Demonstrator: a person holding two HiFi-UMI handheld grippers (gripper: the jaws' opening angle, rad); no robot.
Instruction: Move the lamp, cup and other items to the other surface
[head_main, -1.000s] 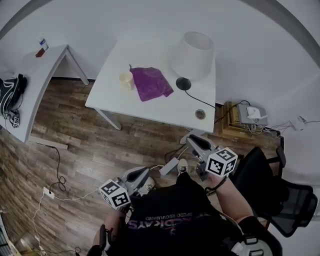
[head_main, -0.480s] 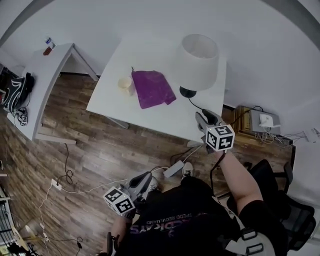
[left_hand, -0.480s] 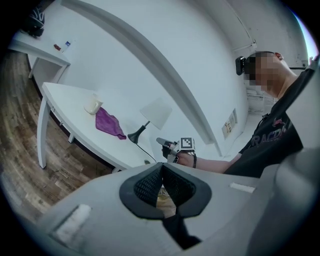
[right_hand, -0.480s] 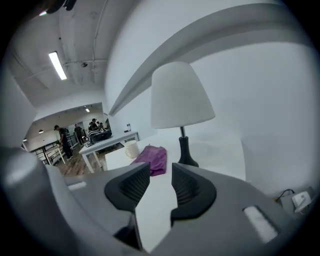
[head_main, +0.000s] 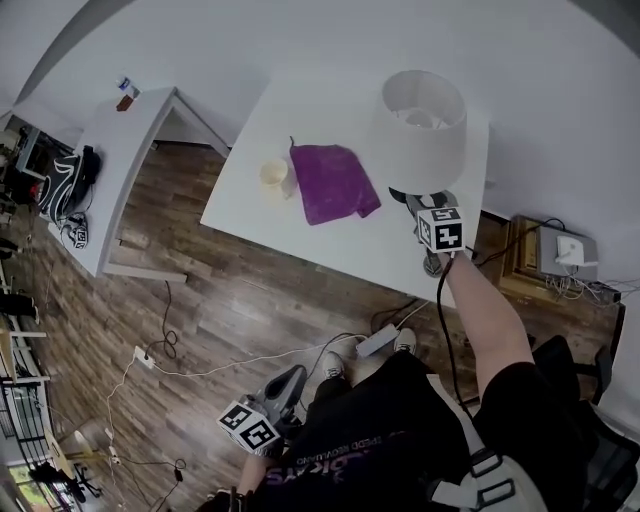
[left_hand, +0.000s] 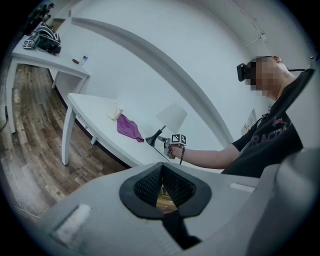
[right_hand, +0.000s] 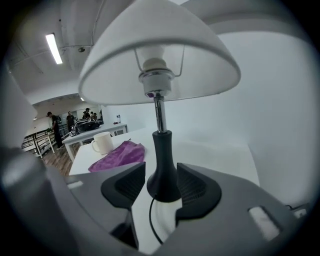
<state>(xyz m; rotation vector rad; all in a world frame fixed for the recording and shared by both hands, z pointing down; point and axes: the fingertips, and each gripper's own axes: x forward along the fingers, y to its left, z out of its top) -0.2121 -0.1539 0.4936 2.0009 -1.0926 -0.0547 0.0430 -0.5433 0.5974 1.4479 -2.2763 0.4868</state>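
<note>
Right gripper (head_main: 424, 203): jaws spread, just been opening. The lamp's base stands between the pads, and neither pad is seen pressing it.
Left gripper (head_main: 292, 377): pads pressed together at the tips, nothing between them. It is held low over the floor, well apart from the desk (head_main: 300, 110).
Lamp (head_main: 424, 118): near the desk's right edge; its cord (right_hand: 150, 220) leaves the base toward the near edge.
Lamp from right gripper: straight ahead, base already inside the jaws.
Lamp axis: stem upright; the jaws flank it from either side, across that axis.
Nearer hand: right, by far.
Next move, judged: close on the base's neck, then lift straight up with the cord trailing.
Cloth (head_main: 335, 182): mid-desk, left of the lamp.
Cup (head_main: 273, 177): just beside the cloth's left edge.
Second desk (head_main: 130, 140): to the left, well apart.
Count: lamps 1; cups 1; cloths 1; desks 2; grippers 2.
</note>
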